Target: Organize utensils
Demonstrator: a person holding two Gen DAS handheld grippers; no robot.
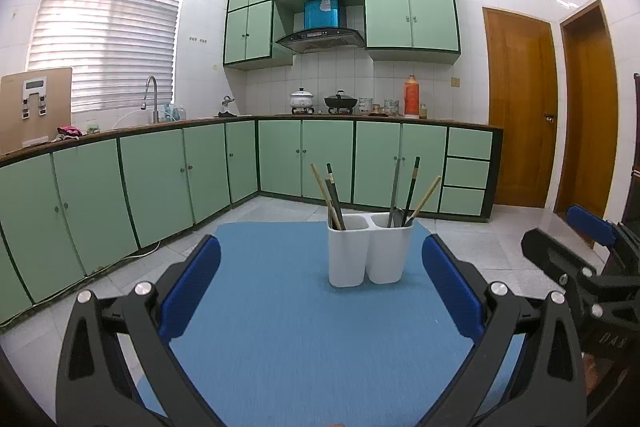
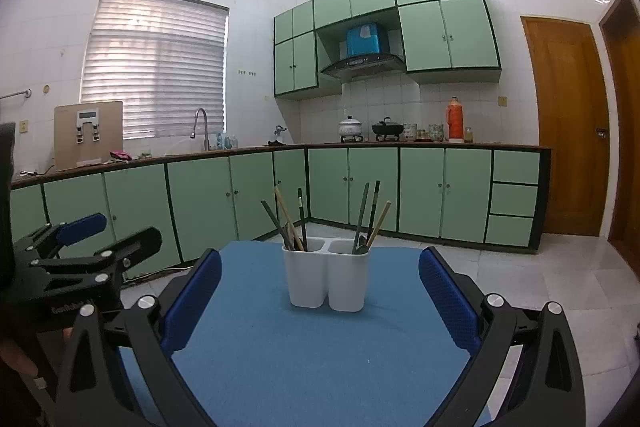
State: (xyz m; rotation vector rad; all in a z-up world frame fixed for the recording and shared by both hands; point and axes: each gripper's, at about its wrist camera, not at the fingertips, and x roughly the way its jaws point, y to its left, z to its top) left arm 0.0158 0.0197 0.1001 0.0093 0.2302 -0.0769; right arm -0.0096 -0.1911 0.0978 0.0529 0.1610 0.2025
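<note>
With utensils (image 1: 334,195) standing sorted in the holder (image 1: 370,249), both hand-held grippers, left (image 1: 320,283) and right (image 2: 320,287), hang apart and empty, seemingly finished.

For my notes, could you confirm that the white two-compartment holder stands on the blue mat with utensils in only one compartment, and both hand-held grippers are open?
Not quite: both compartments of the holder hold utensils, as the right wrist view shows. The rest stands: it sits on the blue mat, and both the left hand-held gripper and the right hand-held gripper are open.
</note>
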